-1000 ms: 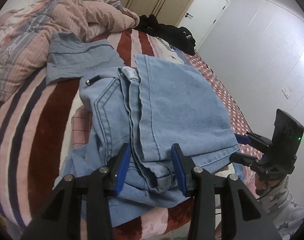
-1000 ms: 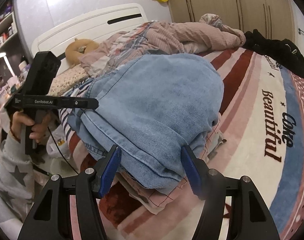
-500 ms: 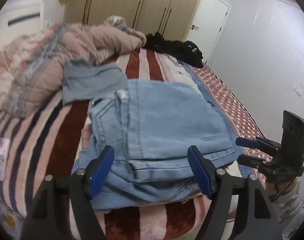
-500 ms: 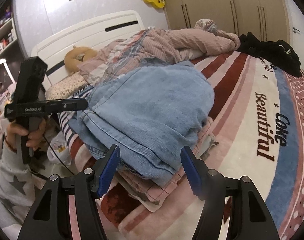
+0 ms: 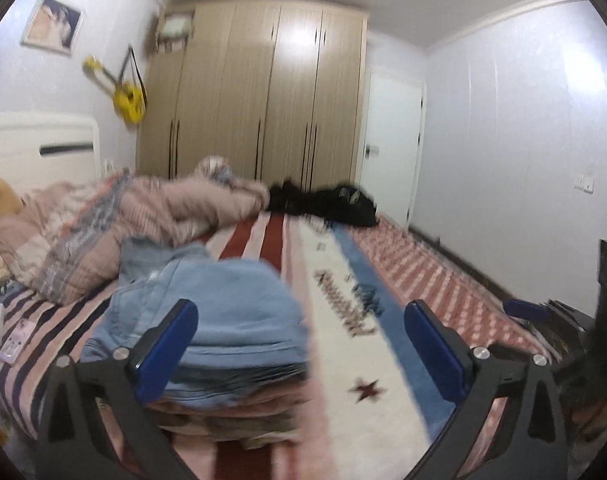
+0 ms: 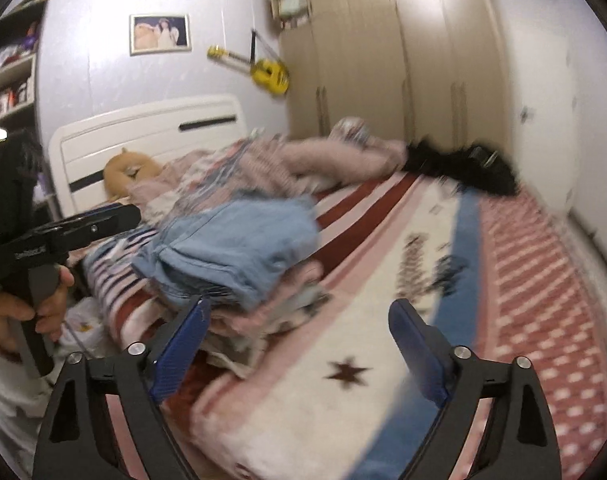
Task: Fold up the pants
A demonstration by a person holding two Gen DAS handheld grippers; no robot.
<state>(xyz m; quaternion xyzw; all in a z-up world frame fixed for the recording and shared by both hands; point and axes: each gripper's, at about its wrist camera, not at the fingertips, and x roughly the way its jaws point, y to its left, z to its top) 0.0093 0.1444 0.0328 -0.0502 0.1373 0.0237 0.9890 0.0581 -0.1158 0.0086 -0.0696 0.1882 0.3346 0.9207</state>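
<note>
While the folded pants (image 5: 231,312) lie in a stack on the striped bed (image 5: 383,364) near its edge, the left gripper (image 5: 301,344) and right gripper (image 6: 299,340) stand clear of them, jaws having just been opening, now wide apart with nothing between them

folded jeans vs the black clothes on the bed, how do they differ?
Colour: the folded jeans are light blue denim; the black clothes are black.
Shape: the jeans form a compact folded stack; the black clothes lie in a loose heap.
Place: the jeans sit near the bed's close edge, by the pink quilt; the black clothes lie at the far side, toward the wardrobe.
Shared: both rest on the bedspread, neither held.
</note>
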